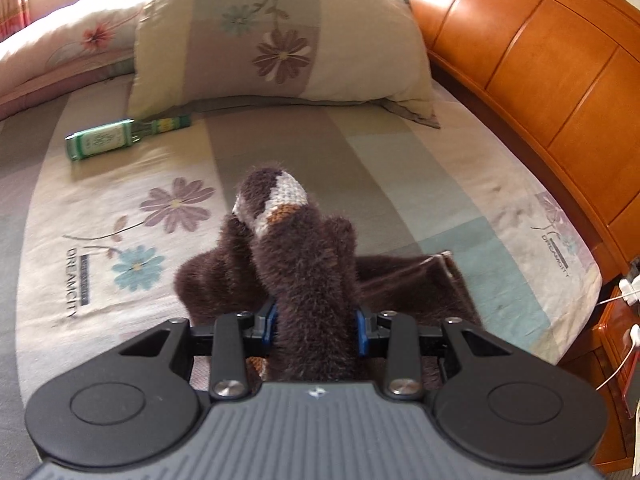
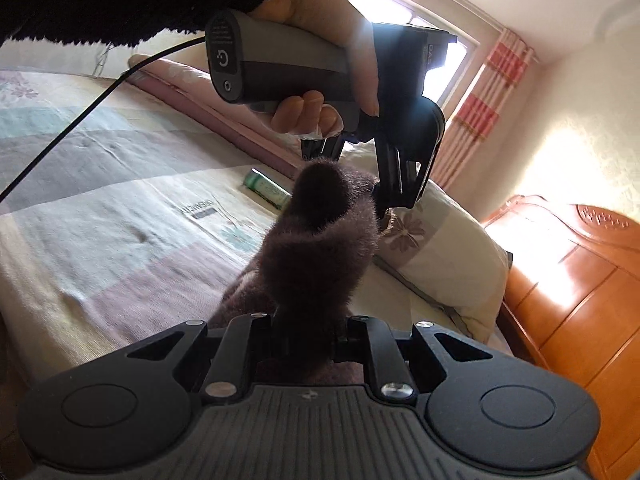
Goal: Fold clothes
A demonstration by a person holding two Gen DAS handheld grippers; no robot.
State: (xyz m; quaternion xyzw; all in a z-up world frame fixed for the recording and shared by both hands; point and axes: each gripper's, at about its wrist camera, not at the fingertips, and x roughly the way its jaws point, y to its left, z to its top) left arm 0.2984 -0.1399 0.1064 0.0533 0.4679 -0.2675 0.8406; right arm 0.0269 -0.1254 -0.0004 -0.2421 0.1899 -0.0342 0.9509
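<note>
A fuzzy dark brown knit garment [image 1: 296, 248] with a grey-white and orange patch near its top hangs bunched above the bed. My left gripper [image 1: 316, 320] is shut on a thick fold of it, blue pads pressing both sides. More of the garment trails onto the sheet behind it. In the right wrist view the same brown garment [image 2: 320, 240] rises from my right gripper [image 2: 308, 336], which is shut on it. Just beyond, a hand [image 2: 320, 12] holds the left gripper [image 2: 380, 204], whose tips sit at the garment's upper end.
The floral patchwork bed sheet [image 1: 120, 200] lies below. A pillow [image 1: 272, 40] leans at the orange wooden headboard [image 1: 540, 80]. A green box [image 1: 104, 140] lies by the pillow. A bedside table with white cables [image 1: 616, 340] stands to the right. A black cable [image 2: 80, 112] hangs across the view.
</note>
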